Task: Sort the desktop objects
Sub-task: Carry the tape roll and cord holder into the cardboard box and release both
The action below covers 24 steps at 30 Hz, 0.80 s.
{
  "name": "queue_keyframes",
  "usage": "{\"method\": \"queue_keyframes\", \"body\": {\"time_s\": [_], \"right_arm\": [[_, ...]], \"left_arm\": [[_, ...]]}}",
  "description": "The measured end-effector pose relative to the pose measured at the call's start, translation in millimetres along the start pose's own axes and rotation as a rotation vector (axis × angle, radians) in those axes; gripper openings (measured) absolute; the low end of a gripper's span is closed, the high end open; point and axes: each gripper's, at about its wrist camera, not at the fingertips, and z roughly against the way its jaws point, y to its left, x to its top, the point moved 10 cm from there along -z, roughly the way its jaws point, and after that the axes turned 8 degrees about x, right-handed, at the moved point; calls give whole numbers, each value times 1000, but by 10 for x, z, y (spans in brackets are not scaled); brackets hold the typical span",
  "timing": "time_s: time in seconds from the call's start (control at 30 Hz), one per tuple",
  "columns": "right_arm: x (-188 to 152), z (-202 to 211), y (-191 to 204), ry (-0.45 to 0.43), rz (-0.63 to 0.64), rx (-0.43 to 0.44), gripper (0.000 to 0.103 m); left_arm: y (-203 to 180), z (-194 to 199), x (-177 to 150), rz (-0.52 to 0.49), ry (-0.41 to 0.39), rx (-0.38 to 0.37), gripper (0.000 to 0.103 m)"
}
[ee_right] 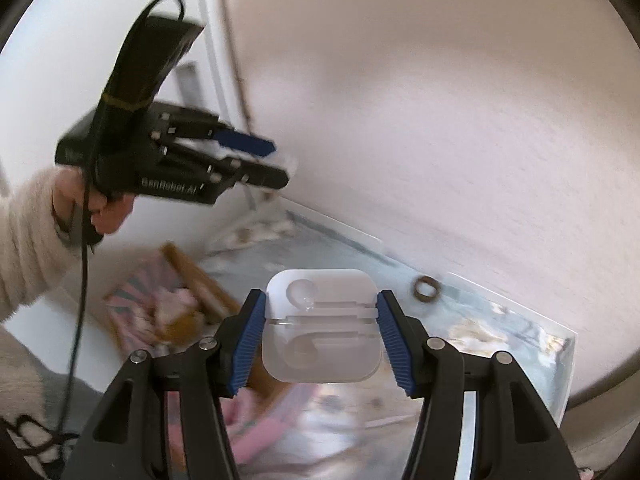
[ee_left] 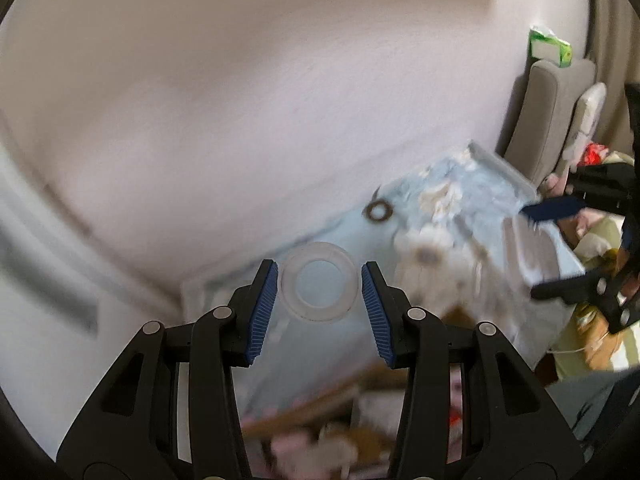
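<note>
My left gripper [ee_left: 319, 294] is shut on a clear roll of tape [ee_left: 319, 287], held up in the air between the blue pads. My right gripper [ee_right: 319, 336] is shut on a white translucent plastic case [ee_right: 321, 332], also held above the desk. The right gripper also shows in the left wrist view [ee_left: 560, 248] at the right edge, with the case [ee_left: 532, 248]. The left gripper also shows in the right wrist view [ee_right: 276, 164] at the upper left, in a hand. A small brown ring [ee_right: 426, 289] lies on the blue floral desk mat [ee_right: 500, 320]; the ring also shows in the left wrist view [ee_left: 377, 210].
A pale wall [ee_left: 240, 100] runs along the back of the desk. A grey chair back [ee_left: 544, 112] and a green tissue pack [ee_left: 550, 48] stand at the far right. A wooden-framed picture with pink items [ee_right: 168, 304] lies at the left of the desk.
</note>
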Motion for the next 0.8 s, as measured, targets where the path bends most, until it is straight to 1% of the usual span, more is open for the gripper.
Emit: {"method": "queue_keyframes", "body": {"time_s": [0.03, 0.1, 0.13, 0.17, 0.2, 0.27, 0.37, 0.4, 0.43, 0.5, 0.57, 0.6, 0.67, 0.8], "right_arm": [[-24, -6, 105, 2, 8, 6, 53], [-65, -56, 224, 12, 18, 18, 53], [-106, -100, 314, 20, 17, 26, 53], [-147, -158, 403, 30, 13, 31, 53], [-157, -124, 432, 40, 5, 43, 53], [-252, -260, 575, 64, -4, 64, 53], [-394, -438, 739, 109, 1, 83, 53], [-452, -559, 816, 124, 4, 86, 53], [-501, -602, 844, 138, 4, 91, 53], [-577, -734, 921, 167, 9, 92, 52], [-674, -738, 933, 191, 18, 96, 52], [-756, -819, 1001, 201, 26, 97, 52], [-847, -880, 1080, 222, 42, 97, 53], [-863, -915, 1117, 233, 51, 99, 53]], "left_arm": [[18, 49, -191, 8, 15, 24, 40], [41, 105, -492, 27, 54, 41, 40], [38, 122, -601, 33, 71, 43, 40], [4, 107, -777, 47, 102, 46, 40], [-30, 90, -903, 61, 124, 43, 40], [-120, 49, -1175, 99, 171, 28, 40], [-222, -30, -1496, 142, 235, 30, 40], [-259, -30, -1558, 157, 245, 28, 40], [-287, -42, -1642, 185, 260, 17, 40], [-311, -61, -1763, 209, 281, 19, 40], [-323, -82, -1887, 204, 306, 31, 40], [-320, -86, -1931, 195, 313, 43, 40], [-295, -83, -1986, 195, 321, 50, 40], [-256, -114, -1981, 214, 316, 47, 40]]}}
